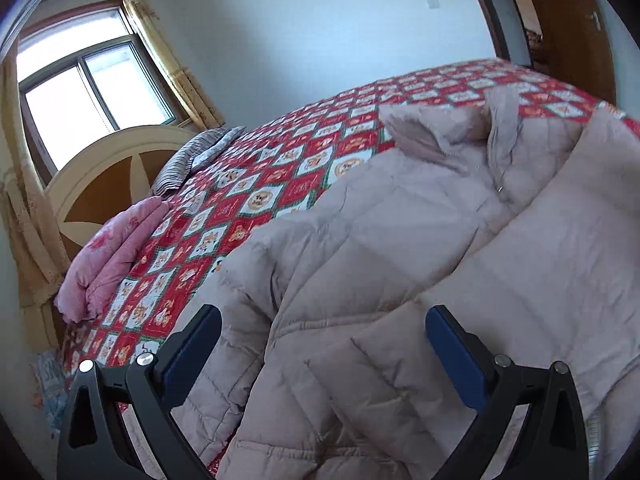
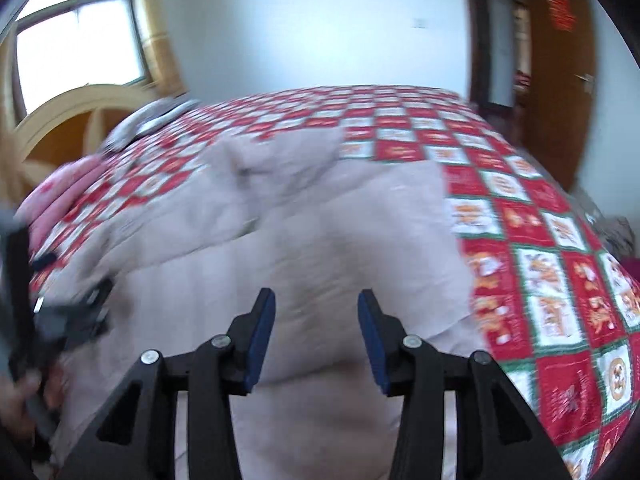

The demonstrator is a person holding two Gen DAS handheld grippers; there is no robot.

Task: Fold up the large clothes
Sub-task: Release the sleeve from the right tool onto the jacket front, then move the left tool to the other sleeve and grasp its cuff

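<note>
We see a pale beige quilted puffer jacket spread across a bed covered by a red, white and green checked quilt printed with small figures. The jacket fabric is padded, stitched in horizontal channels and softly creased; its collar and zipper lie at the far end, ahead of the left gripper.

The left gripper's blue-padded fingers stand wide apart, with a folded panel of the jacket lying below and between them; the pads do not press on it. Its black frame is cut off by the lower edge of the left wrist view.

The right gripper has its jaws partly apart, nothing clamped; jacket fabric lies directly beneath and ahead of the tips. The right wrist view is motion-blurred, so stitching and quilt print are hard to make out there. At the left of that view, the left gripper appears as a dark blurred shape, with part of a hand holding it at the frame edge.

Far left of the left gripper, a folded pink blanket and a grey striped pillow lie against a cream and brown curved headboard. Beyond stand a window with yellow curtains and a wooden door to the far right.
</note>
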